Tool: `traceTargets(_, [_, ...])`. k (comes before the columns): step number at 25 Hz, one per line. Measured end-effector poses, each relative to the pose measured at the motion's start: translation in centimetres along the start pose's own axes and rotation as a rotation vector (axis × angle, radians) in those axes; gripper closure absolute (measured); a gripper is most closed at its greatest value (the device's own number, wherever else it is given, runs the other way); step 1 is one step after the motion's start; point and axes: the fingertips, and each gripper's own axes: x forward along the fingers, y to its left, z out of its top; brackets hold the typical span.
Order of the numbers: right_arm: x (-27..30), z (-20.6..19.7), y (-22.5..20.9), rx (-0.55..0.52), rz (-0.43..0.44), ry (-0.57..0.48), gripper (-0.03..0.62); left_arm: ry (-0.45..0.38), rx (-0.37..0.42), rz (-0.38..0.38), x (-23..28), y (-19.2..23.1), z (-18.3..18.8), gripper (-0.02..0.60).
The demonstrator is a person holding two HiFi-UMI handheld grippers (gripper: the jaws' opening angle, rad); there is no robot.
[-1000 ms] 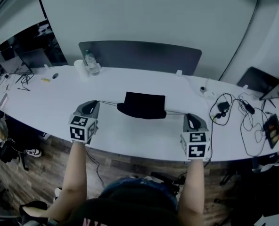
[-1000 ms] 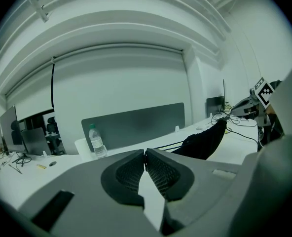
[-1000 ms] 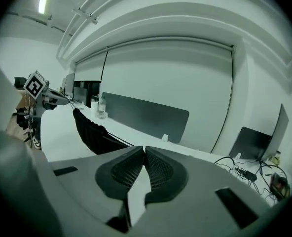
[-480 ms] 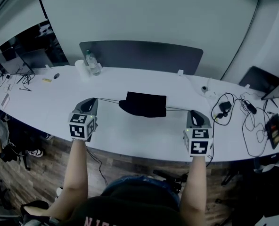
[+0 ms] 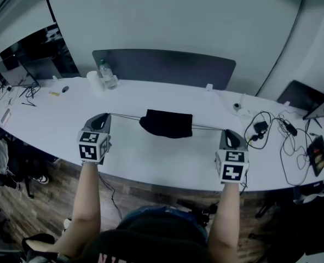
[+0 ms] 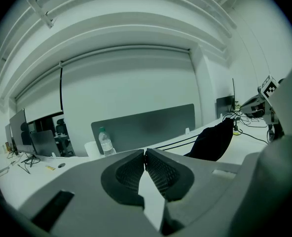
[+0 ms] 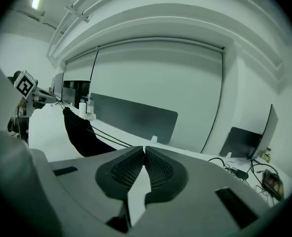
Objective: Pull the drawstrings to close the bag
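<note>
A black drawstring bag (image 5: pixel 166 124) lies at the middle of the white table (image 5: pixel 151 158). Thin dark drawstrings run out of it to both sides, a left drawstring (image 5: pixel 126 116) and a right drawstring (image 5: pixel 208 128), both pulled straight. My left gripper (image 5: pixel 105 116) is shut on the left drawstring's end; my right gripper (image 5: pixel 228 132) is shut on the right one. In the left gripper view the pinched jaws (image 6: pixel 144 154) meet the cords (image 6: pixel 173 141) leading to the bag (image 6: pixel 212 141). The right gripper view shows its jaws (image 7: pixel 144 149), the cords (image 7: pixel 109 137) and the bag (image 7: pixel 79 132).
A water bottle (image 5: pixel 106 73) and a white cup (image 5: pixel 92 79) stand at the back left before a grey divider panel (image 5: pixel 162 64). Tangled black cables (image 5: pixel 271 127) and a small device (image 5: pixel 317 152) lie to the right. The table's near edge runs just under both grippers.
Both grippers have drifted apart, the right one more, toward the right. The drawstrings look straighter and the bag sits a little further back.
</note>
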Motion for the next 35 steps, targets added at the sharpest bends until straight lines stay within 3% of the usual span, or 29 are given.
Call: traceTargets(35, [-0.6, 0.3, -4.3, 0.046, -0.093, -0.005, 0.588, 0.033, -0.033, 0.098, -0.5, 3.9, 0.0, 0.568])
